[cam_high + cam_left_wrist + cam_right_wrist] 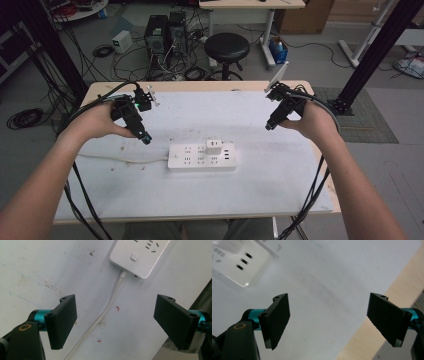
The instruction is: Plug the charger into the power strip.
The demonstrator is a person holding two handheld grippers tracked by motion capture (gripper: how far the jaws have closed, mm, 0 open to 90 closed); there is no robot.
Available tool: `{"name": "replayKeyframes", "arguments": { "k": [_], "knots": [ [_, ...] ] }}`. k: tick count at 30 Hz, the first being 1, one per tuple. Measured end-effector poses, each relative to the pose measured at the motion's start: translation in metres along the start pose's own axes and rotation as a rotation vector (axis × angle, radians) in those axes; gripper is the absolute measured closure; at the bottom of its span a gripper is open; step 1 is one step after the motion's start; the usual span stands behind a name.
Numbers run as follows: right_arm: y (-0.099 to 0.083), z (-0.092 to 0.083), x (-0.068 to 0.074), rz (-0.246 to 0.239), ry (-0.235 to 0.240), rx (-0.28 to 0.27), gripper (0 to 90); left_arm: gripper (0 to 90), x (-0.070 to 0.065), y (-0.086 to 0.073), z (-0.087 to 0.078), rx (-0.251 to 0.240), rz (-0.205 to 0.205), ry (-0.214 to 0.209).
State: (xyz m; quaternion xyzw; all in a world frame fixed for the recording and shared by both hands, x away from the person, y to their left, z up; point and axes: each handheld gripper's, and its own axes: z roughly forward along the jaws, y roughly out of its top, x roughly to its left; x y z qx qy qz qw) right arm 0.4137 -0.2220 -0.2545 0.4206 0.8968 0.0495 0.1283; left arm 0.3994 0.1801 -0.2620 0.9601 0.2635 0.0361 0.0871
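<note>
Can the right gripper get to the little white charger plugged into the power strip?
Probably yes. The right gripper hovers with its jaws wide open, and nothing stands on the white tabletop between it and the small white cube charger on the white power strip.

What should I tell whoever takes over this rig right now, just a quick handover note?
Left gripper: open, empty, held over the white cable near the strip's switch end.
Right gripper: open, empty, above the white mat, right of the strip.
Power strip: flat at the middle of the mat, cable running off to the left.
White charger: plugged upright into the strip's upper row.
Done: nothing gripped so far.
Left: probably close in on the strip, likely one gripper steadying it while the other handles the charger.
</note>
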Motion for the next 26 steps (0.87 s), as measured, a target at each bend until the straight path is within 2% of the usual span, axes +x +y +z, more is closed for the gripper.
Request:
{"name": "replayKeyframes", "arguments": {
  "k": [4,7,11,18,26],
  "knots": [
    [-0.005,-0.003,-0.004,0.046,0.0,0.018,18.2,18.8,0.0,0.001,-0.003,0.003,-0.006,0.006],
    [-0.007,-0.005,-0.005,0.054,0.004,0.019,18.3,18.8,0.0,0.002,-0.004,0.002,-0.006,0.009],
    [-0.009,-0.005,-0.007,0.05,-0.003,0.021,18.2,18.8,-0.001,0.004,-0.006,-0.003,-0.004,0.011],
    [-0.012,-0.005,-0.009,0.071,-0.001,0.028,18.3,18.8,-0.003,0.006,-0.006,0.002,0.006,0.017],
    [-0.011,-0.005,-0.008,0.062,0.002,0.02,18.3,18.8,-0.002,0.007,-0.005,0.0,0.007,0.014]
  ]
}}
